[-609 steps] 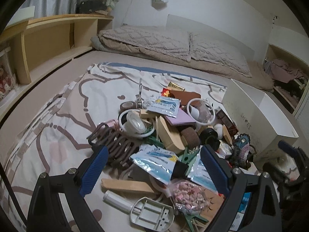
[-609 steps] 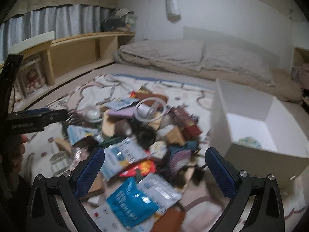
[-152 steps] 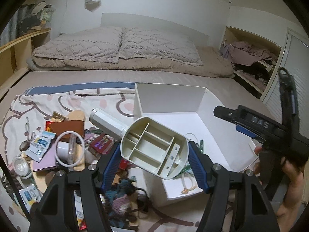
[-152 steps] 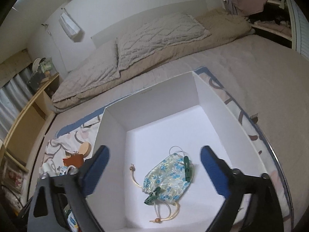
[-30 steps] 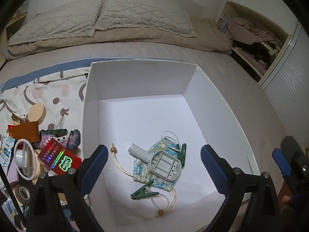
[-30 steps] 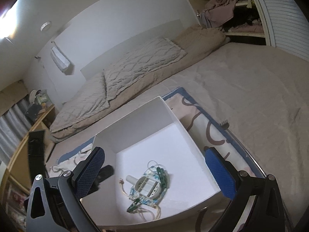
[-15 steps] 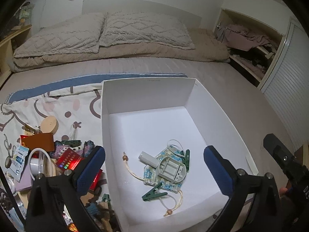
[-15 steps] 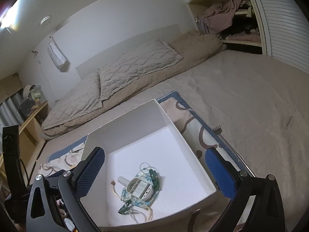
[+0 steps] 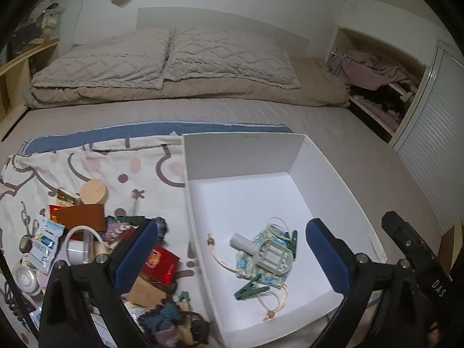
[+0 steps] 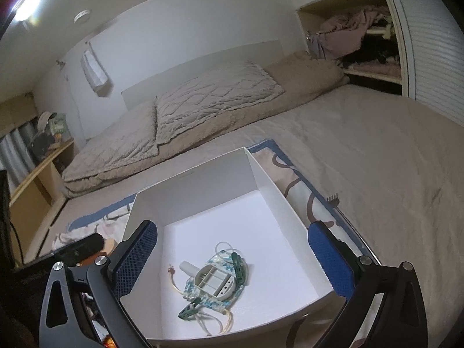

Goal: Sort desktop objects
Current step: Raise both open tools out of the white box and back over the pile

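At the left of my left wrist view the unsorted pile lies on the patterned blanket: a brown leather piece, a round wooden disc, a red box just inside my left blue pad. My left gripper stands spread wide with nothing between its pads; the jaws finished opening within the last second. Five seconds ago they pinched the grey divided plastic holder. Now it lies free in the white box, lower centre of the frame, on the blue-flowered pouch beside two green clips. The box has slid right and smaller in frame, so I am pulling back towards the pile.

In the right wrist view my right gripper also hangs wide apart and empty above the box's near wall, the holder lower centre between its pads but well below them.

I judge this item sorted. Most of the pile remains, so the next pick comes from the left.
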`<state>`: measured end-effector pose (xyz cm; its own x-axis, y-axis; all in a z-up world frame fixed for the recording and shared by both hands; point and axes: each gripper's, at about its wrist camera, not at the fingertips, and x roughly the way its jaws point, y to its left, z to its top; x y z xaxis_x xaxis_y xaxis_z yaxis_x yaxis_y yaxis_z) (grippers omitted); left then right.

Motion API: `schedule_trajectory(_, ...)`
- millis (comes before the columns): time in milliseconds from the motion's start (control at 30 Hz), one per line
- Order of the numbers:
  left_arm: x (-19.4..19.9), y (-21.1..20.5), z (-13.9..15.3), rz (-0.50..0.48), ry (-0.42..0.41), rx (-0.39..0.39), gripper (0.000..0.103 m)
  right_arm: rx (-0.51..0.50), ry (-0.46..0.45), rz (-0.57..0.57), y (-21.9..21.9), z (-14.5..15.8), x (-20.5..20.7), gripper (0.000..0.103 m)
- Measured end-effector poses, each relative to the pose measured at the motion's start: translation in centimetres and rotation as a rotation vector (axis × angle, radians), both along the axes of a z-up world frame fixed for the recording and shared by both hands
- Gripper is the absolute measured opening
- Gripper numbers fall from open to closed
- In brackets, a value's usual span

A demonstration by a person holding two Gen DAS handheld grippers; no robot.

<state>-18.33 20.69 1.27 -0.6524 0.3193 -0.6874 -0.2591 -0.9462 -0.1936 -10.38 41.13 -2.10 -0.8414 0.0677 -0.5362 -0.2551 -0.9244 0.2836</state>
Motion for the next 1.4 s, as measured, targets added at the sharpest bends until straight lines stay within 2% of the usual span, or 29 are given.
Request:
schedule_trajectory(233,0.3,-2.9,0.4,0.041,0.043,-0.009,0.103,0.078,0.003,0.043,-2.2,0.0,-0.5,0.103)
schedule_trajectory(833,1.8,-9.9,0.9,0.122,0.136,-0.068,0.103,0.13,0.06,0.141,-6.8,0.2,-0.9,0.103)
schedule_trajectory(1267,3.2,-14.0,0.8,0.169,0.202,-0.084,0.103,0.197,0.072,0.257,-11.3,0.0,-1.4,0.103)
schedule_trajectory(1400,3.7,-15.2,0.6,0.18,0.208,-0.084,0.103,0.188,0.077,0.297,-12.2,-0.3,-1.6,0.103)
